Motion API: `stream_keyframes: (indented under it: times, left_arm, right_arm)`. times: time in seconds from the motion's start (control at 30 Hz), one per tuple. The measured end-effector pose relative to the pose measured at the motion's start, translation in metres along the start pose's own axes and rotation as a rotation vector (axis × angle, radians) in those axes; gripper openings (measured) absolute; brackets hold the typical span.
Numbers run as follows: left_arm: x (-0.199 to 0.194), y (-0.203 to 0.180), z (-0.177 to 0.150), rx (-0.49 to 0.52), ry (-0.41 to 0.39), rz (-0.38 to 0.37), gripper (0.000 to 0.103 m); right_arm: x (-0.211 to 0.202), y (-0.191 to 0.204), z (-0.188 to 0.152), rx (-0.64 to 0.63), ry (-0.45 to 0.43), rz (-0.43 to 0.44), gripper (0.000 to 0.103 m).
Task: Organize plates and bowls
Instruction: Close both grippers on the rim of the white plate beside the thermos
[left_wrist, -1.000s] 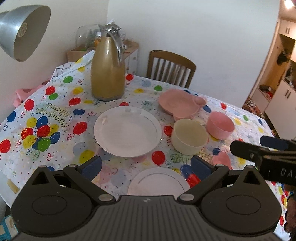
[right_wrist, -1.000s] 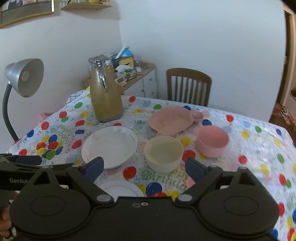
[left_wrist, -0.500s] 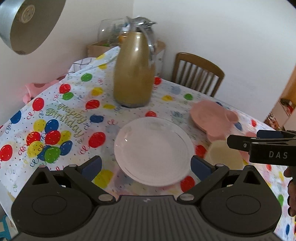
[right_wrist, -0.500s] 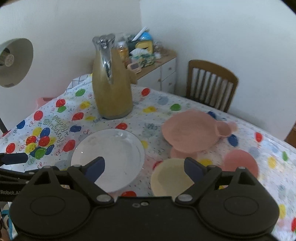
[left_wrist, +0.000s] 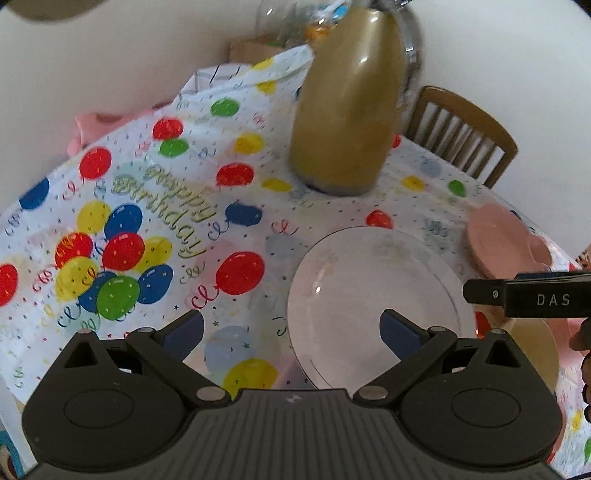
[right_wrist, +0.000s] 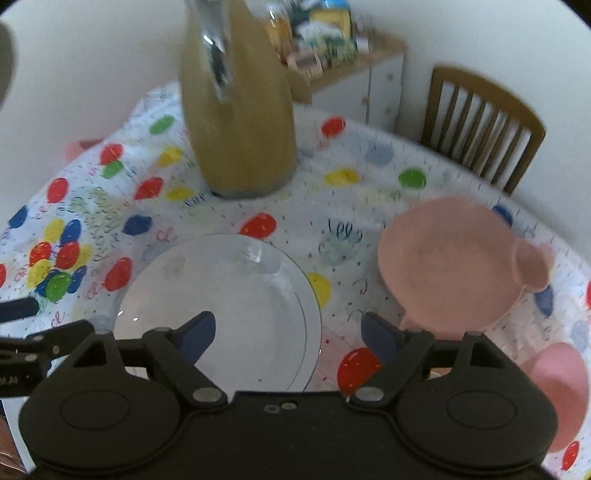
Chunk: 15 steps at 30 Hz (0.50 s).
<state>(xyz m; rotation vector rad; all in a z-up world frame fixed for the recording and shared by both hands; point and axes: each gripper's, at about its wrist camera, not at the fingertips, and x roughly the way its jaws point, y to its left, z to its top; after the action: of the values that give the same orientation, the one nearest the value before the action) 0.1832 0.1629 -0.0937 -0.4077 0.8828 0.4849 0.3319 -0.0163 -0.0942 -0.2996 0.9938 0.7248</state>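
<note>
Both claws are spread wide and holding nothing. The left gripper (left_wrist: 291, 332) hangs above the table with its right blue pad over the glossy round white plate (left_wrist: 373, 306), its left pad over bare cloth. The right gripper (right_wrist: 288, 332) mirrors that: left pad over the same white plate (right_wrist: 218, 314), right pad over a printed red balloon.

The white plate is smooth and shiny, with a thin dark line ringing its rim. At two o'clock from it in the right wrist view lies the matte pink plate with round ear-shaped lobes (right_wrist: 450, 262), flat on the cloth and well apart from the white one. At the four o'clock edge, a round pink bowl (right_wrist: 554, 391) peeks out beside the gripper body. In the left wrist view a cream round bowl (left_wrist: 535, 350) shows at three o'clock, partly hidden.

At twelve o'clock stands the tall tan glossy jug with a chrome handle (right_wrist: 240, 110), upright and blurred.

Everything sits on the slick plastic balloon-print birthday tablecloth (left_wrist: 147, 229). A slatted wooden chair (right_wrist: 480, 125) is at one o'clock by plain white walls, and a cluttered white cabinet (right_wrist: 369, 74) is behind the jug.
</note>
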Motion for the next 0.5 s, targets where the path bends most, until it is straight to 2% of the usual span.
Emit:
stream_keyframes:
  times: [0.07, 0.2, 0.37, 0.43, 0.5]
  left_arm:
    - [0.009, 0.005, 0.003, -0.030, 0.026, -0.011, 0.102]
    - [0.027, 0.017, 0.005, -0.107, 0.083, -0.055, 0.100]
    - [0.048, 0.027, 0.003, -0.164, 0.136, -0.075, 0.088]
    - [0.052, 0.027, 0.001, -0.171, 0.146, -0.081, 0.085]
    - [0.055, 0.027, 0.000, -0.178, 0.152, -0.086, 0.080]
  right_arm:
    - [0.013, -0.006, 0.006, 0.025, 0.034, 0.004, 0.077]
    - [0.032, -0.012, 0.012, 0.039, 0.095, 0.031, 0.076]
    - [0.049, -0.023, 0.015, 0.066, 0.164, 0.037, 0.071]
    - [0.055, -0.028, 0.015, 0.085, 0.181, 0.040, 0.066]
    - [0.061, -0.032, 0.015, 0.108, 0.198, 0.049, 0.054]
